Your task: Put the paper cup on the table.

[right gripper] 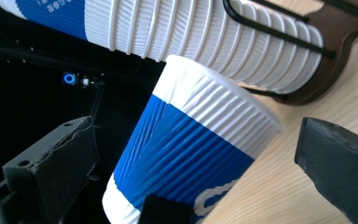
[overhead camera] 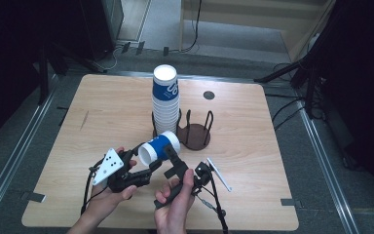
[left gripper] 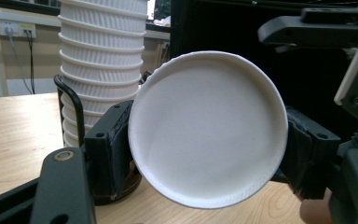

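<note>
Left gripper (overhead camera: 146,171) holds a single cup (overhead camera: 159,147) above the near-centre of the table (overhead camera: 102,112). Its jaws are clamped on the cup near the base; in the left gripper view the pads press the cup (left gripper: 208,128) from both sides, with the white bottom disc facing that camera.

The cup lies on its side. From the high view its long axis runs roughly level, bottom end toward the left gripper, rim end pointing up-right toward the stack (overhead camera: 166,100) and holder (overhead camera: 193,130). It sits off the table, just in front of the stack but apart from it.

Right gripper (overhead camera: 171,158) comes in from the lower right, close alongside the cup. In the right gripper view its two pads stand wide apart, one on either side of the cup (right gripper: 189,154), with clear gaps on both sides, so it is open and gripping nothing. A third dark piece at bottom centre overlaps the cup's lower edge; cannot tell if it touches.

Key relation: the cup wall lies between the right jaws, crossing them at a slant, white rim band farthest from that camera, blue band nearest. The right hand is the free one, and my guess is the next move is closing on the blue band while the left keeps the base, or a handover. The stack (right gripper: 205,35) sits just behind, so little room on that side.
</note>
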`<state>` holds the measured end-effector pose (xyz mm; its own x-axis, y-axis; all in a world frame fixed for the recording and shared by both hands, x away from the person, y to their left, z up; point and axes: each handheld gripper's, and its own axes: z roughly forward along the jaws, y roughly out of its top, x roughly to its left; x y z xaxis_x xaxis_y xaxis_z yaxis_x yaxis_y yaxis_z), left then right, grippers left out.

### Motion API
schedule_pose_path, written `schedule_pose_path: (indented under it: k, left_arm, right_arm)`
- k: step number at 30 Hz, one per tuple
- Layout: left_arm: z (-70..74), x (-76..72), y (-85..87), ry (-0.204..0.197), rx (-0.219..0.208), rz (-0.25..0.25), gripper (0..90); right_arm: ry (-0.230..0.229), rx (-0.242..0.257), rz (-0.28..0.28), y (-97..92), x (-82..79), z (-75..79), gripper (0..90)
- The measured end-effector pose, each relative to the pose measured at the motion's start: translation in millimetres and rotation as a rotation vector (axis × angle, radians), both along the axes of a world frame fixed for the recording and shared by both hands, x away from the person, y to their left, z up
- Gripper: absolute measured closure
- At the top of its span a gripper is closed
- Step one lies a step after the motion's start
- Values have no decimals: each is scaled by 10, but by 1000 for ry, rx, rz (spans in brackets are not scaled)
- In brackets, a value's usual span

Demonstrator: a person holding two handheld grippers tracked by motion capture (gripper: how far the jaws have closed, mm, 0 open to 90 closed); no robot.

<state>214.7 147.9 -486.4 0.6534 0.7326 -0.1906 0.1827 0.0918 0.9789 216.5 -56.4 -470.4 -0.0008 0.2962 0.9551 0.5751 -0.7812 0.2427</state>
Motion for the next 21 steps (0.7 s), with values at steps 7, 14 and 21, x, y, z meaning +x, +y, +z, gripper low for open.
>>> schedule_pose_path:
  k: [7, 14, 21]
  left_arm:
    - [-19, -14, -34, -12, 1, -9, 287]
    - [-28, -11, -36, -22, -3, -10, 287]
    - [-23, -18, -33, -37, -10, -10, 287]
  right_arm:
    - [45, 92, 4, 12, 51, -38, 0]
    - [94, 189, 35, 14, 134, -100, 0]
    - [134, 250, 67, 45, 200, -150, 0]
